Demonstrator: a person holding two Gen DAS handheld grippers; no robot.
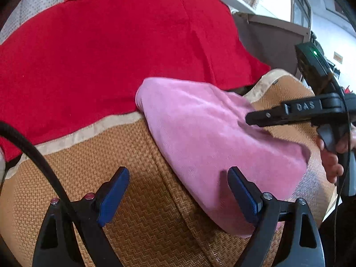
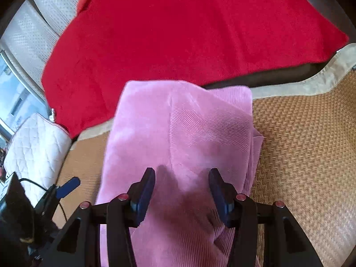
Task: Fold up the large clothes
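Observation:
A folded pink ribbed garment [image 1: 218, 138] [image 2: 178, 138] lies on a woven straw mat [image 1: 142, 200] [image 2: 307, 146]. Its far end reaches the edge of a red cloth [image 1: 115, 51] [image 2: 178, 33]. My left gripper [image 1: 178, 191] is open wide over the mat at the garment's left edge, and its right pad overlaps the pink fabric. My right gripper [image 2: 181, 184] hovers over the near part of the garment with its jaws apart and nothing pinched between the pads. In the left wrist view the right gripper [image 1: 251, 120] comes in from the right, held by a hand [image 1: 331, 166].
The mat has a beige fabric border [image 1: 89, 133] [image 2: 322, 77]. A white quilted cushion [image 2: 35, 149] sits at the left, with pale dotted upholstery [image 2: 33, 26] behind it. Dark wooden furniture [image 1: 273, 37] stands beyond the red cloth. A black cable [image 1: 33, 146] arcs over the left gripper.

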